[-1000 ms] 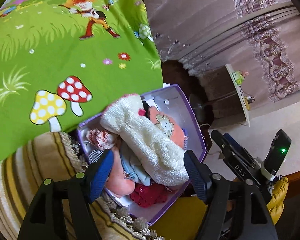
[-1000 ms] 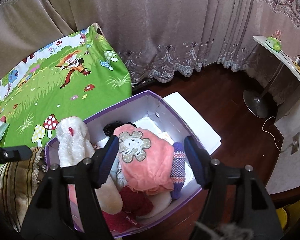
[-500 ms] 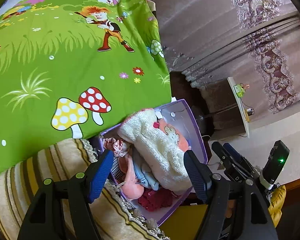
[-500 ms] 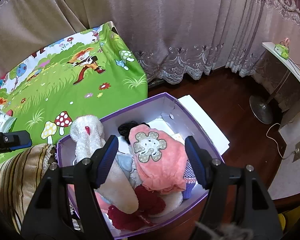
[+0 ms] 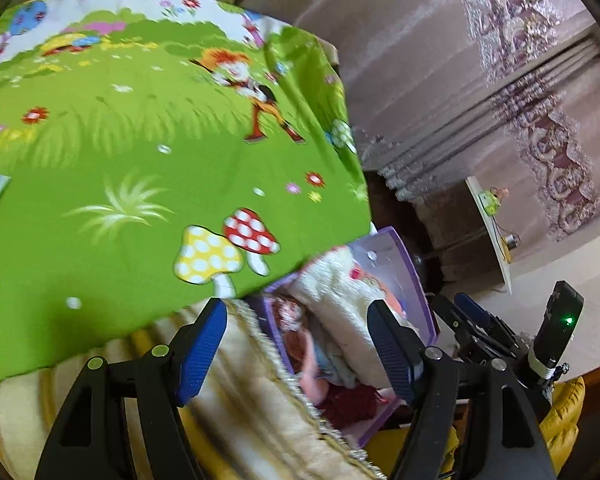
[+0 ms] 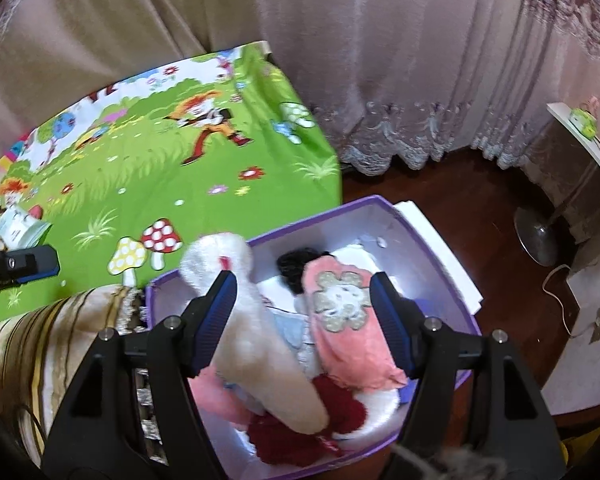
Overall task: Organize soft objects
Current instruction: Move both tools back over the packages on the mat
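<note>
My left claw [image 5: 296, 348] is wide open and holds nothing. Its two blue ribbed pads hang in the air over the edge of a striped cream and yellow cloth with a frilly trim [image 5: 256, 412]. Nothing touches the pads.

My right claw [image 6: 304, 320] is wide open too and holds nothing. It hangs above the purple box with pale inside walls [image 6: 428, 248]. I see soft things between its pads, but they lie lower down in the box and I cannot see the pads pressing on them.

The soft things are all piled in that box, which sits on the dark brown wooden floor [image 6: 452, 184] just beside the bright green picture cloth with mushrooms and a running cartoon child [image 6: 148, 168]. A long fluffy cream plush piece [image 6: 256, 336] lies across the pile and sticks out over the box rim. Next to it is a fuzzy pink cloth with a grey flower patch [image 6: 348, 320]. Under them I see a dark red woolly thing [image 6: 300, 436], a pale blue soft bit [image 6: 292, 328] and a small black fuzzy thing [image 6: 296, 260] at the back.

Behind it all hangs a heavy pinkish-grey curtain with a lacy hem [image 6: 380, 80]. It looks smooth and falls in long folds.
</note>
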Tool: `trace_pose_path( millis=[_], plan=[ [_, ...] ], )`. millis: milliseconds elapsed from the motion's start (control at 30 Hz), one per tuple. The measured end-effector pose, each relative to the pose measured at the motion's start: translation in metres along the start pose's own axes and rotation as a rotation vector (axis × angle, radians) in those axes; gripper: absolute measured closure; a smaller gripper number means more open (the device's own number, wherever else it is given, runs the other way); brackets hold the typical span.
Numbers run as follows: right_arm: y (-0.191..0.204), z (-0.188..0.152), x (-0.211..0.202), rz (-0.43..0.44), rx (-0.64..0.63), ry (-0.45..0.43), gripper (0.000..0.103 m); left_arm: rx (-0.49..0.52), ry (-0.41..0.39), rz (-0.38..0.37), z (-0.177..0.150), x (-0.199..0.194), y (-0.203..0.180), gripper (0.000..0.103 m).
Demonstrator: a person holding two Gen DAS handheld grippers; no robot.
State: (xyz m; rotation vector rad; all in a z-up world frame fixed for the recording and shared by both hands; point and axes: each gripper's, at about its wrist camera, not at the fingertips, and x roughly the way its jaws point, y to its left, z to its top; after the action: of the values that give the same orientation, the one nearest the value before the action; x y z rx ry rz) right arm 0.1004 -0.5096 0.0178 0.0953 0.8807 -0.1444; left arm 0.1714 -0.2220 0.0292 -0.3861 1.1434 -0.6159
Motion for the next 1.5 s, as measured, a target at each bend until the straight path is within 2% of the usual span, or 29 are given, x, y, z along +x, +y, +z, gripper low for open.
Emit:
trace_pose_path(
  millis=[300, 600, 867, 1067, 1200, 1500],
  plan=[
    [0.047, 0.007, 0.004, 0.086, -0.062, 0.011, 0.031, -0.085, -0.126, 0.056, 0.004, -0.057, 0.060, 0.030],
    [0.106, 0.016, 0.009, 0.174, -0.158, 0.023, 0.031, -0.268, -0.322, 0.132, 0.017, -0.142, 0.146, 0.030],
    [0.167, 0.027, 0.012, 0.265, -0.265, 0.027, 0.028, -0.437, -0.413, 0.229, 0.017, -0.188, 0.214, 0.030],
    [0.221, 0.033, 0.014, 0.364, -0.377, 0.027, 0.021, -0.550, -0.420, 0.320, 0.027, -0.194, 0.269, 0.030],
    [0.250, 0.035, 0.021, 0.403, -0.427, 0.041, 0.020, -0.614, -0.397, 0.339, 0.031, -0.189, 0.299, 0.030],
    [0.324, 0.032, 0.036, 0.514, -0.590, 0.077, 0.014, -0.648, -0.286, 0.372, 0.048, -0.160, 0.332, 0.029]
  ],
)
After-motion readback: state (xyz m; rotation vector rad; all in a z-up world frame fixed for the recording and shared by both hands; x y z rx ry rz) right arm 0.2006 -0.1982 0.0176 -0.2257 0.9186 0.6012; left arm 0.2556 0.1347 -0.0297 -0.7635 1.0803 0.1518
